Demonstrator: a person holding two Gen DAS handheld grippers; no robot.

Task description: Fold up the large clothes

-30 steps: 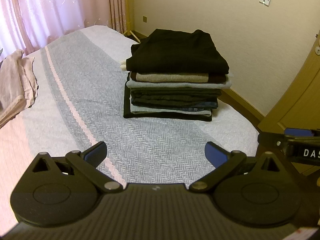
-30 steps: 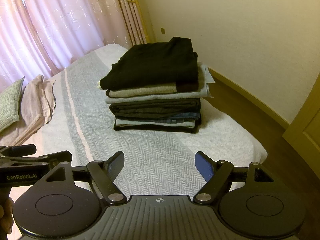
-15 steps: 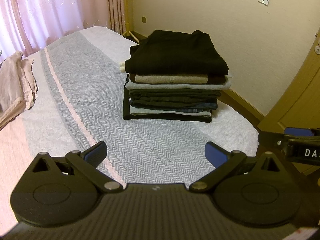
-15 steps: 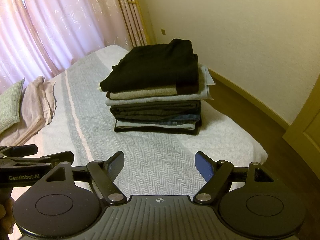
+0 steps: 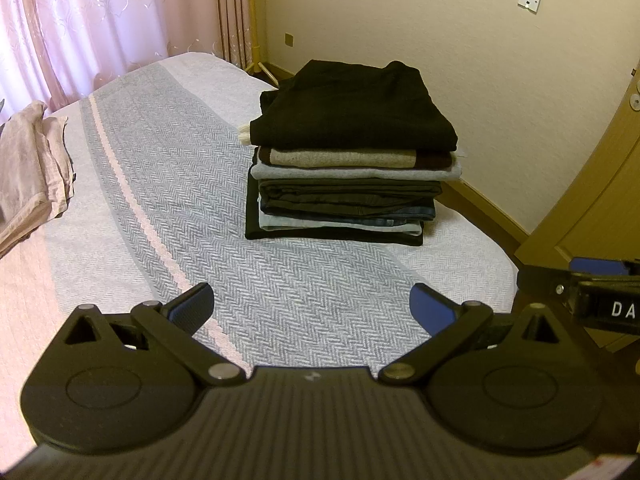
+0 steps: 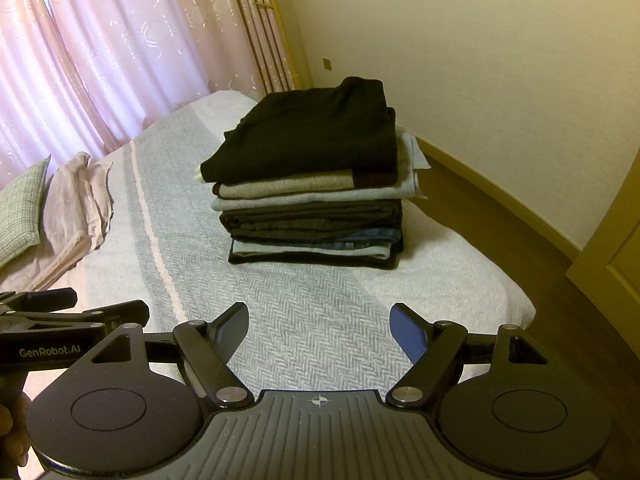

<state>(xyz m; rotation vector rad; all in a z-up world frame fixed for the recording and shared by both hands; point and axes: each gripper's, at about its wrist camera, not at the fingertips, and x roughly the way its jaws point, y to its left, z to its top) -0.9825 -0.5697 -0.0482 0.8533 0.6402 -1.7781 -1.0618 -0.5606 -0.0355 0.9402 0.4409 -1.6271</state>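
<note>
Left tool (image 5: 312,304): hanging released above the near end of the bed, blue-padded fingers (image 5: 192,306) spread wide, grasping nothing.
Right tool (image 6: 318,326): likewise released and empty, hovering over the bed beside the left tool.
Stack of folded clothes (image 6: 312,196): sitting on the bed towards its far right side, well apart from both tools; a black garment (image 5: 352,116) is lying on top, with beige, pale blue, dark and denim layers beneath.
Bed (image 5: 280,288): wearing a grey herringbone cover with a pale stripe.
Beige cloth (image 6: 76,208): lying crumpled at the left, beside a checked pillow (image 6: 22,208).
Curtains (image 6: 100,52): pink, hanging behind the bed.
</note>
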